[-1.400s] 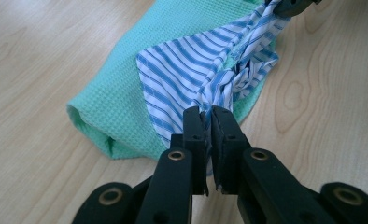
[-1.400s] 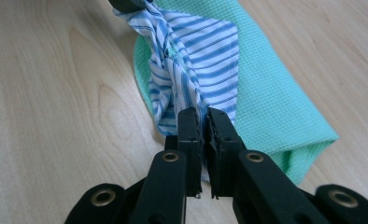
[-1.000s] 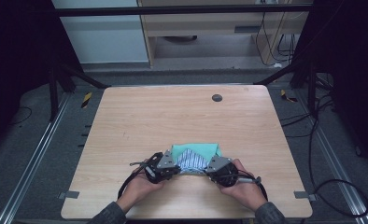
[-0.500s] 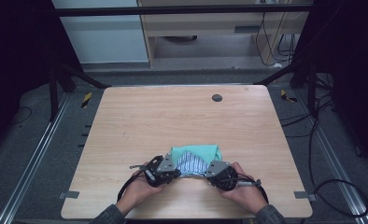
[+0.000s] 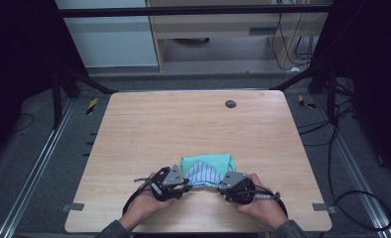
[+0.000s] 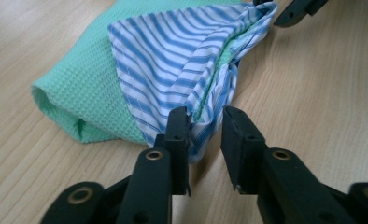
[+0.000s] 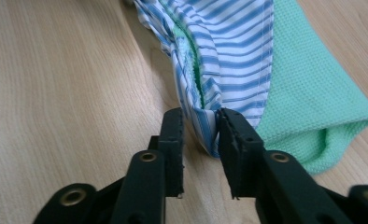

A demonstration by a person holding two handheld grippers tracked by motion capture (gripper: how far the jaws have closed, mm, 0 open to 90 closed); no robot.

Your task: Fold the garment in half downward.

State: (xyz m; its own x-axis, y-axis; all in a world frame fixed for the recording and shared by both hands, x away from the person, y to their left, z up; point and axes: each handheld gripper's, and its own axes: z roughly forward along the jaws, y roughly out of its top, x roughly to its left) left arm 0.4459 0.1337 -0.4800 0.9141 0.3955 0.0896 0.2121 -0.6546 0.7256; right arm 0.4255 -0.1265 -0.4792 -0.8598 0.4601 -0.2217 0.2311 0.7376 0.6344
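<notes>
- A pale wooden table (image 5: 149,129) stands in a dim room, with dark frame posts at its far corners, grey floor around it and a light cabinet beyond; a small dark disc (image 5: 230,103) lies near the table's far edge, at about 12 o'clock from the work.
- The left gripper (image 6: 205,128) has its jaws around a bunched corner of the striped cloth (image 6: 173,56); the fabric touches the left jaw while a slim gap shows at the other, so the hold looks loose or part-closed, and I cannot tell whether it grips firmly.
- The right gripper (image 7: 201,123) has the opposite gathered corner of the striped cloth (image 7: 233,42) between its jaws, which sit close on both sides of the fabric and seem to pinch it.
- Outward from the jaws, the striped cloth rises in a tent-like fold, and a green waffle-weave cloth (image 6: 79,88) lies under and behind it, flat on the wood.
- In the high view the bundle (image 5: 207,171) sits near the table's near edge, at 6 o'clock from the table's middle, between the left gripper (image 5: 176,181) at its 8 o'clock and the right gripper (image 5: 223,184) at its 4 o'clock.
- The relation that matters: the held edge runs from 9 to 3 o'clock between the two grippers, and the cloth's body lies toward 12 o'clock from both, equally near each hand; any lift or fold would likely need both to travel together.
</notes>
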